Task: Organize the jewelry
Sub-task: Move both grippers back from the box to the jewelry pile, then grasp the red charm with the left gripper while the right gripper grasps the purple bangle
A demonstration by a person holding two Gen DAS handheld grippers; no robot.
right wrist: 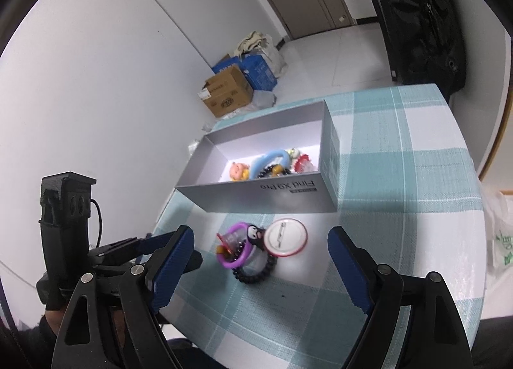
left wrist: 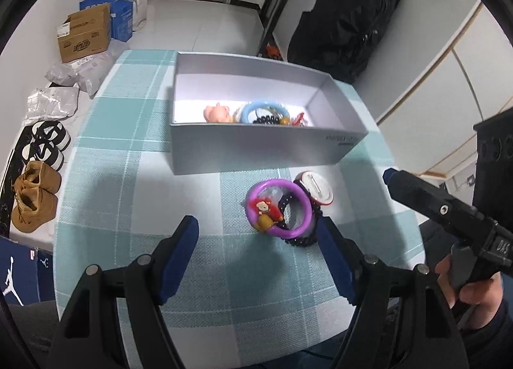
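Note:
A grey open box (left wrist: 256, 148) (right wrist: 272, 191) stands on the checked tablecloth and holds a pink figure (left wrist: 218, 113), a blue ring (left wrist: 259, 109) and other trinkets. In front of it lies a small pile: a purple ring (left wrist: 299, 205) (right wrist: 239, 258), a red monkey charm (left wrist: 264, 210), a black coil hair tie (right wrist: 256, 276) and a round white badge (left wrist: 315, 188) (right wrist: 285, 237). My left gripper (left wrist: 258, 225) is open, just short of the pile. My right gripper (right wrist: 261, 236) is open above the pile; it shows at the right of the left wrist view (left wrist: 416, 189).
The round table (left wrist: 128, 144) has its edges close on all sides. On the floor to the left are cardboard boxes (left wrist: 85, 32), plastic bags and shoes (left wrist: 35, 196). A black bag (left wrist: 346, 23) hangs at the far right.

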